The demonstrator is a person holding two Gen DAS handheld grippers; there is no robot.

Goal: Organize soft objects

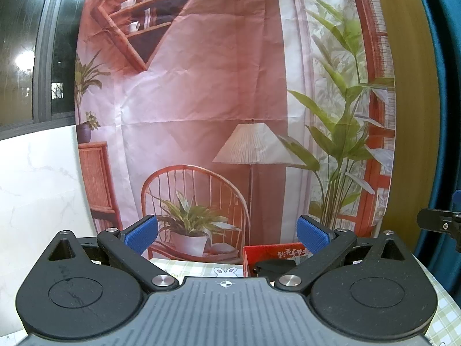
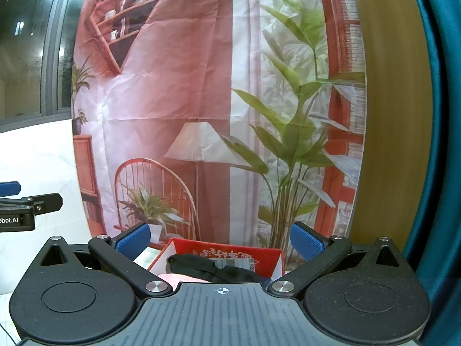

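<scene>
Both tools hover level above the worktop (image 1: pixel 198 266), aimed at a printed backdrop (image 1: pixel 201 92) of a pink room rather than down at the work — a raised, waiting posture, it seems, with nothing carried. The left tool (image 1: pixel 227 235) has its blue pads spread wide and nothing between them; the right tool (image 2: pixel 220 238) stands the same, jaws apart and empty. Each shows at the edge of the other's view, side by side and well apart.

The task's things sit low in frame, just past the tools' bodies. A red cardboard box (image 2: pixel 230 255) (white lettering printed on its inner wall) stands open on the checked cloth, placed as the likely collecting bin. A black fabric item (image 2: pixel 207 268) — limp, crumpled, perhaps a sock or glove — lies draped inside it. A sliver of pink fabric (image 2: pixel 178 278) shows near the box's front, mostly hidden by the right tool's body; whether it lies in or beside the box cannot be told.
</scene>
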